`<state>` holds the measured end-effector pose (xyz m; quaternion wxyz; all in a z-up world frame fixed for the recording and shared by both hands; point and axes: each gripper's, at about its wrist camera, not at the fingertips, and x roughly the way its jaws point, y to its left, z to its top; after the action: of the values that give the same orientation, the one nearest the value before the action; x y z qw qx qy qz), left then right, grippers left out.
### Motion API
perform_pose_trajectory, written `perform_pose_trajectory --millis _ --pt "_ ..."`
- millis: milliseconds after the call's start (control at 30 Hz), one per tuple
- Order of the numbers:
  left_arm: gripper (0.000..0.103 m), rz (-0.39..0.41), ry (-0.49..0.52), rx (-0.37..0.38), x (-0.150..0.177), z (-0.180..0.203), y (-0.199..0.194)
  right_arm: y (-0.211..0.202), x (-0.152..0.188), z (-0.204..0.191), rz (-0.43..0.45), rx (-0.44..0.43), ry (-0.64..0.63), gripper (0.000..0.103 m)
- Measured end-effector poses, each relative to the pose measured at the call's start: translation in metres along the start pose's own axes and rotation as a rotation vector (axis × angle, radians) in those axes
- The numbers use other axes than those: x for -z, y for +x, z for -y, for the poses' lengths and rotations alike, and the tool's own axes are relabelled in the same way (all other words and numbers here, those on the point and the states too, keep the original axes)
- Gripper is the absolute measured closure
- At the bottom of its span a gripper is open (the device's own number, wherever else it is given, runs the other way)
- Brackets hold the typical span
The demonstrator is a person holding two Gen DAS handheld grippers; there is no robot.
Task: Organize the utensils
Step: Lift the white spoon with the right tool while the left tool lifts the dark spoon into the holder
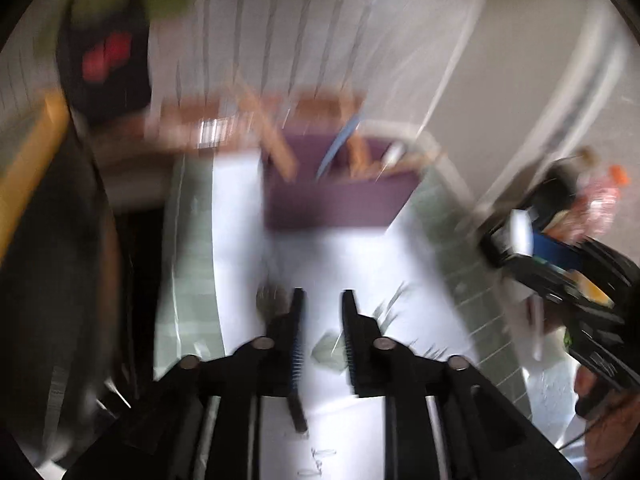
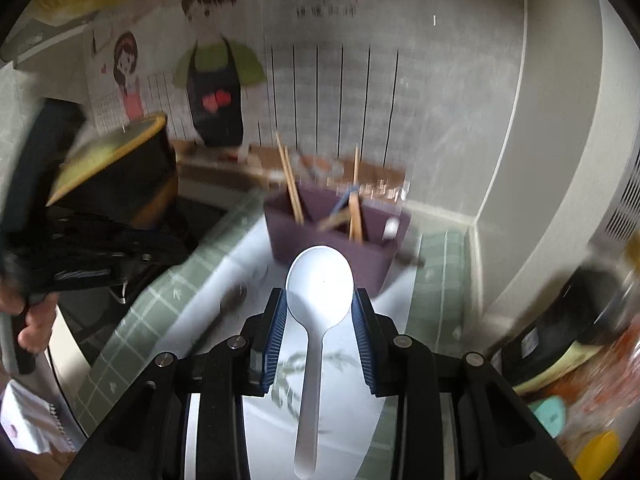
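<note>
1. Your right gripper (image 2: 320, 300) clamps a white spoon (image 2: 318, 300) by its bowl, just short of the purple utensil holder (image 2: 340, 256).
2. Your left gripper (image 1: 322, 300) stands parted, nothing between its pads.
3. A green checked cloth (image 2: 168, 300) covers the counter below a tiled wall (image 2: 440, 120).

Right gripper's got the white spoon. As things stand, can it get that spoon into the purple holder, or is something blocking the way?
Probably yes. The right gripper is shut on the white spoon, and the purple holder stands straight ahead with nothing between. Chopsticks already stand in its compartments, so aim for a free gap.
</note>
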<state>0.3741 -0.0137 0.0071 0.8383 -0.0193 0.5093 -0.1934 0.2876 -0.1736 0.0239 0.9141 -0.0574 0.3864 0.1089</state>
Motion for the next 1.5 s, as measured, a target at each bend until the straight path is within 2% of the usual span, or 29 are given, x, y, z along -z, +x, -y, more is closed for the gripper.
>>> perform_pose_trajectory --millis 33,67,167,267,333,433,567,733,800,867,900,1033,1267,1367,1500 --pt "0.067 -0.061 -0.040 -0.008 0.001 -0.009 0.020 0.006 0.005 0.000 -0.015 -0.005 0.005 0.072" --pt "0.062 -0.105 -0.073 -0.025 0.003 -0.015 0.037 0.011 0.010 0.000 -0.030 -0.007 0.008 0.072" --pt "0.060 -0.186 -0.149 -0.056 0.003 -0.029 0.071 0.026 0.022 0.000 -0.070 -0.018 0.005 0.072" --pt "0.059 -0.237 -0.239 -0.059 -0.002 -0.041 0.093 0.033 0.029 -0.001 -0.085 -0.016 -0.005 0.072" --pt "0.059 -0.262 -0.265 -0.065 -0.005 -0.043 0.103 0.034 0.032 0.001 -0.090 -0.023 -0.005 0.072" --pt "0.058 -0.289 -0.221 -0.108 -0.010 -0.035 0.117 0.036 0.036 0.003 -0.097 -0.017 -0.010 0.072" --pt "0.051 -0.301 -0.127 -0.202 -0.009 -0.022 0.133 0.041 0.040 0.006 -0.109 -0.013 -0.012 0.072" --pt "0.052 -0.306 -0.126 -0.184 -0.001 -0.021 0.143 0.044 0.046 0.011 -0.124 -0.029 0.017 0.072" --pt "0.053 -0.271 -0.106 -0.189 0.002 -0.017 0.143 0.043 0.048 0.014 -0.126 -0.040 0.038 0.072" --pt "0.068 -0.236 -0.066 -0.199 0.008 -0.012 0.141 0.043 0.049 0.014 -0.127 -0.040 0.050 0.072" --pt "0.070 -0.215 -0.048 -0.197 0.013 -0.010 0.138 0.043 0.050 0.015 -0.126 -0.040 0.057 0.072" --pt "0.070 -0.149 -0.071 -0.119 0.031 -0.010 0.122 0.042 0.052 0.014 -0.122 -0.029 0.066 0.072" --pt "0.070 0.111 0.004 -0.092 0.070 0.010 0.042 0.035 0.054 0.011 -0.094 -0.028 0.077 0.072" --pt "0.070 0.228 0.035 -0.087 0.075 0.019 0.003 0.028 0.051 0.009 -0.070 -0.027 0.072 0.072" --pt "0.070 0.303 0.031 -0.038 0.066 0.018 -0.031 0.019 0.044 0.004 -0.045 -0.019 0.059 0.072"
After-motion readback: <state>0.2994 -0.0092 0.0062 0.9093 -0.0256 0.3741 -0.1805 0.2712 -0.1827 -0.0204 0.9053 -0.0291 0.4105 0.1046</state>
